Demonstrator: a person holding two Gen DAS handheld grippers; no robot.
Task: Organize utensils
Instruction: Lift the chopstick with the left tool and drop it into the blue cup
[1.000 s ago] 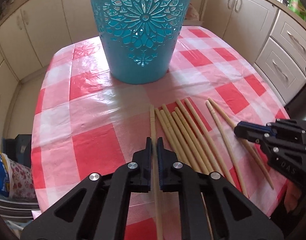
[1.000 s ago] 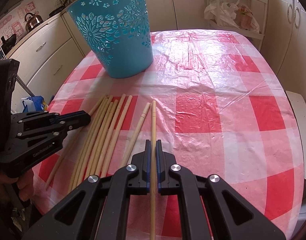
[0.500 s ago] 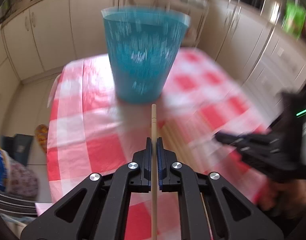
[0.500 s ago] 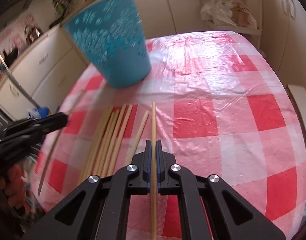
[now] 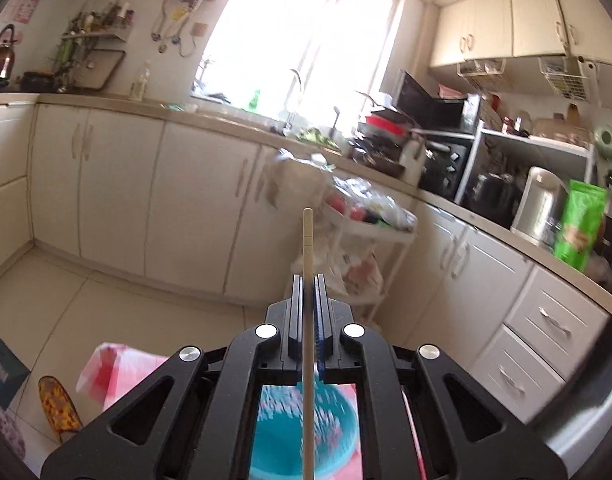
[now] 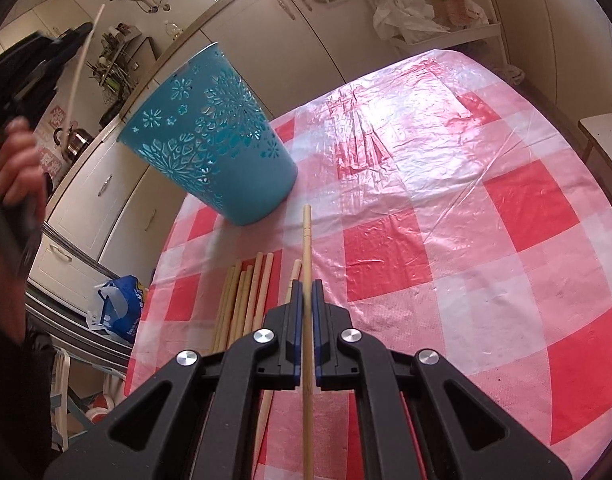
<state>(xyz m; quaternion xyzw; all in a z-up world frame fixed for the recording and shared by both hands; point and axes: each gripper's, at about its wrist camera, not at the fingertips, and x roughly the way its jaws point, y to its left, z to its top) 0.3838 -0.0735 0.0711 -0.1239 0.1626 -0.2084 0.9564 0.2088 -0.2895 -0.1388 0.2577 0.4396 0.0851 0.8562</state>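
My left gripper (image 5: 307, 280) is shut on a wooden chopstick (image 5: 307, 240) and holds it upright, high above the turquoise basket (image 5: 290, 440), which shows below between the gripper arms. In the right wrist view the left gripper (image 6: 72, 40) is at the upper left, above the basket (image 6: 210, 140), with its chopstick (image 6: 80, 64) pointing up. My right gripper (image 6: 306, 288) is shut on another chopstick (image 6: 306, 240) and is lifted above the table. Several chopsticks (image 6: 246, 300) lie on the checked tablecloth (image 6: 465, 240) in front of the basket.
Cream kitchen cabinets (image 5: 186, 208) and a cluttered counter (image 5: 385, 148) surround the table. A white trolley with bags (image 5: 365, 220) stands beyond the table. A blue bag (image 6: 118, 308) and a stool sit on the floor to the left of the table.
My left gripper has swung up from the table with its chopstick to above the basket. My right gripper has risen and tilted with its chopstick.
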